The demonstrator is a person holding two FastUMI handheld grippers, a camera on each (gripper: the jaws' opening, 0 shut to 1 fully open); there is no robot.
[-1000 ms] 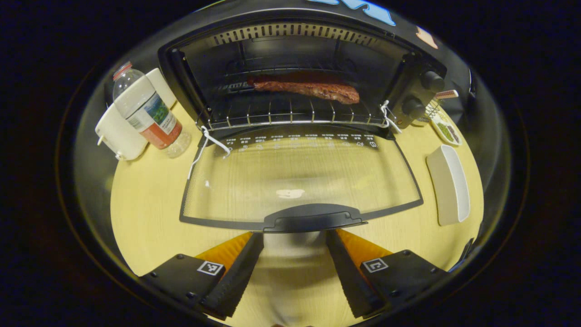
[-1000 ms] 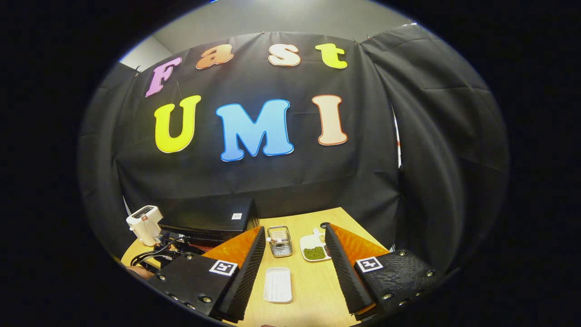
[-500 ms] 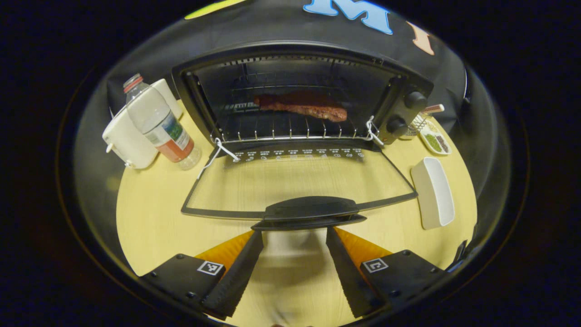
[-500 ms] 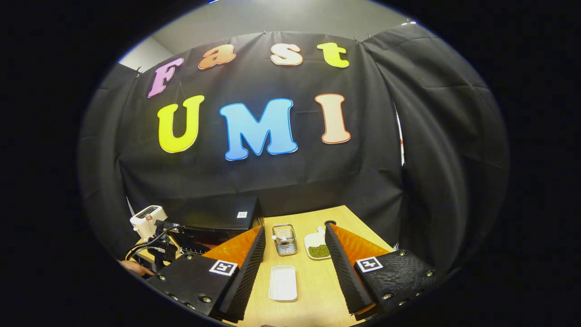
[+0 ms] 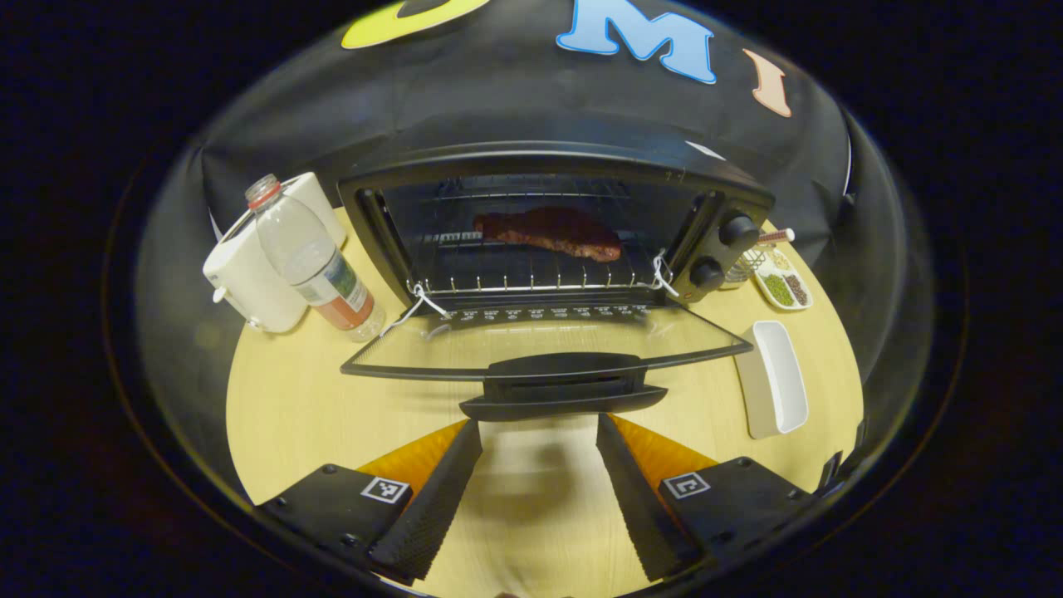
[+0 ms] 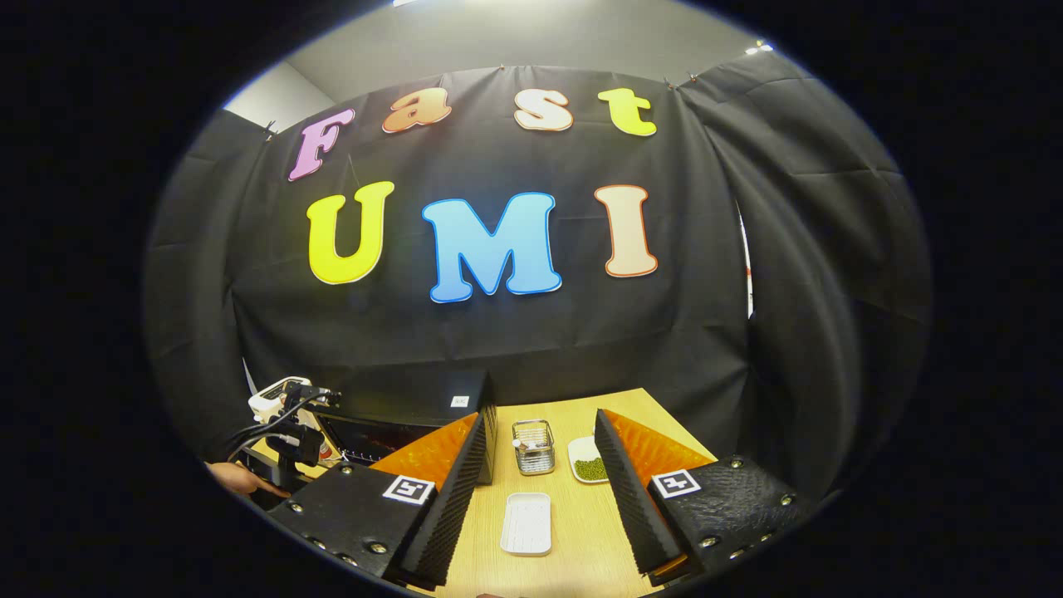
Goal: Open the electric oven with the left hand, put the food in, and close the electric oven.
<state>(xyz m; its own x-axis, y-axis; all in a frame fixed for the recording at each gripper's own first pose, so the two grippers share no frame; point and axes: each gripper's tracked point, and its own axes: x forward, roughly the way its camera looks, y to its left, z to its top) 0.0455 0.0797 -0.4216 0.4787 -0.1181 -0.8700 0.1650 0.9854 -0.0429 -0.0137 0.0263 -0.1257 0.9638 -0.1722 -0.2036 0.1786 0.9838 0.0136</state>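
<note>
On the wooden table (image 5: 282,399) a water bottle (image 5: 314,259) stands touching a white appliance (image 5: 249,278). A white tray (image 5: 776,378), a wire basket (image 6: 532,445) and a small dish (image 5: 781,286) stand apart.

Small white print on the oven door (image 5: 540,315) and the bottle's label (image 5: 336,292) are too small to read.

Black oven (image 5: 548,166), reddish-brown meat (image 5: 548,232), pale wood-grain counter (image 5: 282,399), white tray (image 5: 776,378), clear bottle (image 5: 311,257) with red cap.
</note>
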